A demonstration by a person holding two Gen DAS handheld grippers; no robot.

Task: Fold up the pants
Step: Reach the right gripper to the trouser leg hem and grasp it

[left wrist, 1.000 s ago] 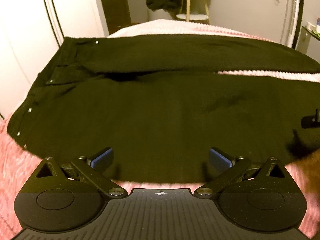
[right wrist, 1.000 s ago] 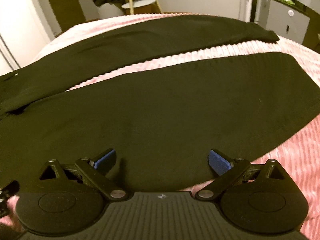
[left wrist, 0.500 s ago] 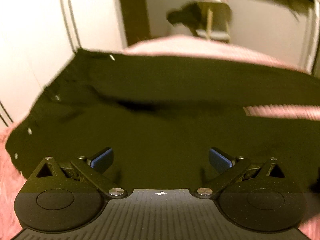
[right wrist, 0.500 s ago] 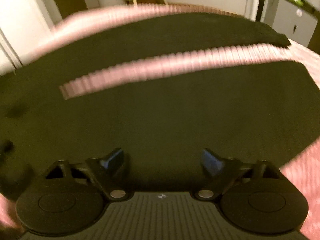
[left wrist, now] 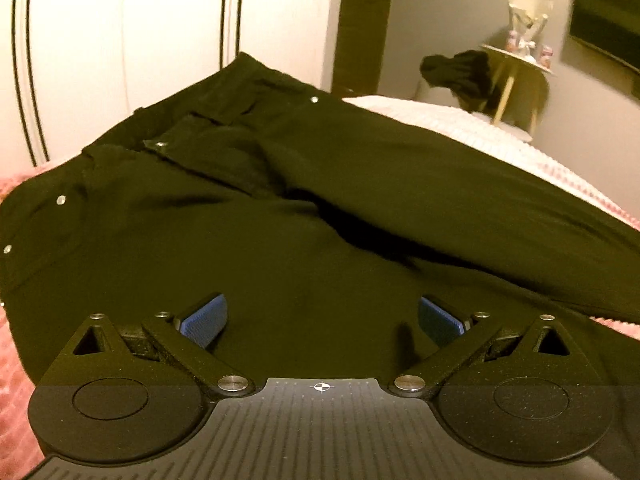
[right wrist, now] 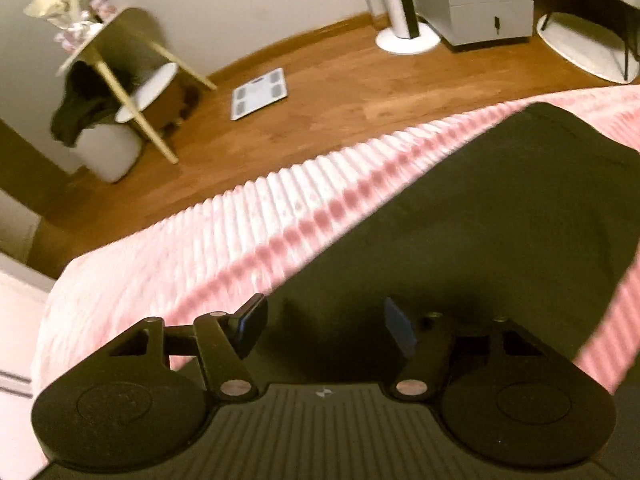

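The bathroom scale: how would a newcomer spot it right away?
Look beyond the pink bedspread to the wooden floor. The bathroom scale lies flat there, between the wooden stool and the white round stand base: the only thin white rectangle.

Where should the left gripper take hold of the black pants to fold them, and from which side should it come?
Probably the near outer edge of the black pants, just below the waistband, approached low from the near side of the pink blanket. The cloth lies flat there, and the left gripper is open right above that edge.
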